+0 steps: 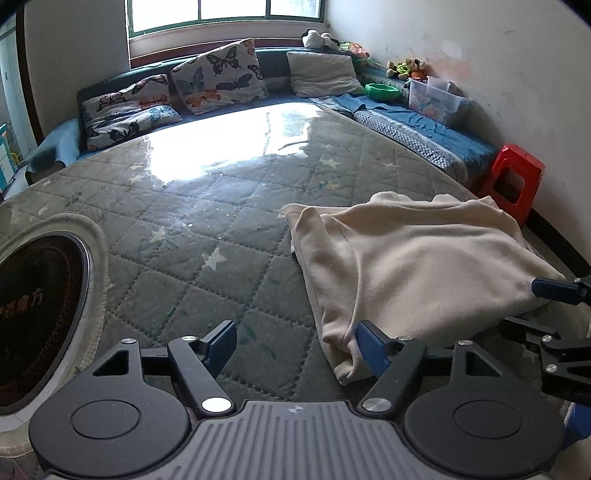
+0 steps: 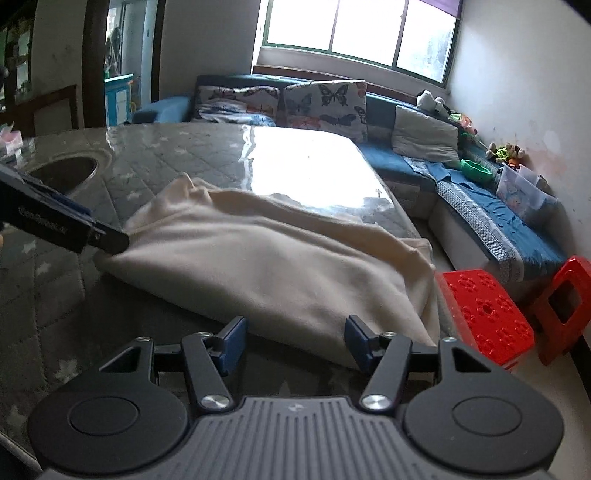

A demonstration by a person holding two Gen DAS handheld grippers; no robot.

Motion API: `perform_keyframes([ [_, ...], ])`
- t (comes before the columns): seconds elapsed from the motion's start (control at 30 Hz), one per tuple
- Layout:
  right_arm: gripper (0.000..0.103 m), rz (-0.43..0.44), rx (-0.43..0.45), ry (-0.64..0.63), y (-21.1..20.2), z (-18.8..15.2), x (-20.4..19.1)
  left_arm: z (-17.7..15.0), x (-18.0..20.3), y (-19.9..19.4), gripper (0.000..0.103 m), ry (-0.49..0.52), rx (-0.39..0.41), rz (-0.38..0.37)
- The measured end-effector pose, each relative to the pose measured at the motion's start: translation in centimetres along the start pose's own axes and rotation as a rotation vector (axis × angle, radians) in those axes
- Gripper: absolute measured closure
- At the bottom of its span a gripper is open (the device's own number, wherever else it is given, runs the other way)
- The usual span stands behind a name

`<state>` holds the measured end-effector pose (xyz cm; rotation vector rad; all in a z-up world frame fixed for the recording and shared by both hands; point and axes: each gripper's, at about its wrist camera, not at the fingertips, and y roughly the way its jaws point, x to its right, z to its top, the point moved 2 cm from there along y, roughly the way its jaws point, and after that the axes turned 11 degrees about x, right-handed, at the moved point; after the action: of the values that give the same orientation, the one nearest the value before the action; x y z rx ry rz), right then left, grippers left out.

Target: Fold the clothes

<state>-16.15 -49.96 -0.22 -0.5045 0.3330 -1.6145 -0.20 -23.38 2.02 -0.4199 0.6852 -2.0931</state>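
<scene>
Lying part-folded on the counter [image 1: 207,236], the cloth [image 1: 417,258] seems to need more folds; both jaws stand spread, its near edge just ahead, unpinched.

2 wrist cameras, both low over the table and angled down toward the sofa.
The left view looks along its gripper [image 1: 297,345] at the cream garment's [image 1: 417,258] left corner; the right view faces its near edge. Both share garment, quilted table [image 2: 66,295], window [image 1: 225,14].
</scene>
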Motion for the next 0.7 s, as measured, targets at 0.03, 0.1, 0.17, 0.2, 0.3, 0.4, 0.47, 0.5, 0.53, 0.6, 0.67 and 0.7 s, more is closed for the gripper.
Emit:
perform_keyframes([
  [0.03, 0.043, 0.006, 0.007, -0.001, -0.2, 0.2, 0.0, 0.1, -0.1, 0.0, 0.028, -0.006, 0.001, 0.003],
  [0.1, 0.043, 0.002, 0.023, -0.004, -0.2, 0.8, 0.1, 0.5, -0.3, -0.1, 0.028, -0.015, 0.004, 0.010],
  [0.17, 0.043, -0.002, 0.034, 0.013, 0.0, 1.2, 0.4, 0.9, -0.4, -0.3, 0.028, -0.019, 0.013, 0.016],
  [0.2, 0.043, -0.004, 0.035, 0.028, 0.2, 1.3, 0.7, 1.1, -0.4, -0.3, 0.028, -0.020, 0.018, 0.019],
  [0.3, 0.043, -0.007, 0.005, 0.100, 1.1, 0.8, 1.8, 1.7, -0.5, 0.3, 0.028, -0.024, 0.021, 0.035],
  [0.4, 0.043, 0.010, -0.018, 0.157, 1.4, 0.0, 2.5, 2.0, -0.6, 1.4, 0.028, -0.032, 0.007, 0.052],
  [0.47, 0.043, 0.020, -0.019, 0.163, 1.2, 0.2, 2.9, 2.1, -0.7, 2.0, 0.028, -0.031, -0.006, 0.061],
  [0.5, 0.043, 0.022, -0.014, 0.160, 1.1, 0.5, 3.1, 2.1, -0.7, 2.3, 0.028, -0.030, -0.010, 0.062],
  [0.53, 0.043, 0.024, -0.009, 0.157, 1.0, 0.8, 3.3, 2.2, -0.7, 2.4, 0.028, -0.029, -0.012, 0.063],
  [0.6, 0.044, 0.024, 0.004, 0.158, 0.9, 1.5, 3.9, 2.3, -0.7, 2.6, 0.028, -0.029, -0.013, 0.063],
  [0.67, 0.048, 0.019, 0.014, 0.174, 1.5, 2.5, 4.7, 2.5, -0.7, 2.9, 0.026, -0.033, -0.013, 0.068],
  [0.7, 0.050, 0.019, 0.016, 0.182, 2.1, 3.0, 5.1, 2.6, -0.7, 3.1, 0.026, -0.034, -0.013, 0.070],
])
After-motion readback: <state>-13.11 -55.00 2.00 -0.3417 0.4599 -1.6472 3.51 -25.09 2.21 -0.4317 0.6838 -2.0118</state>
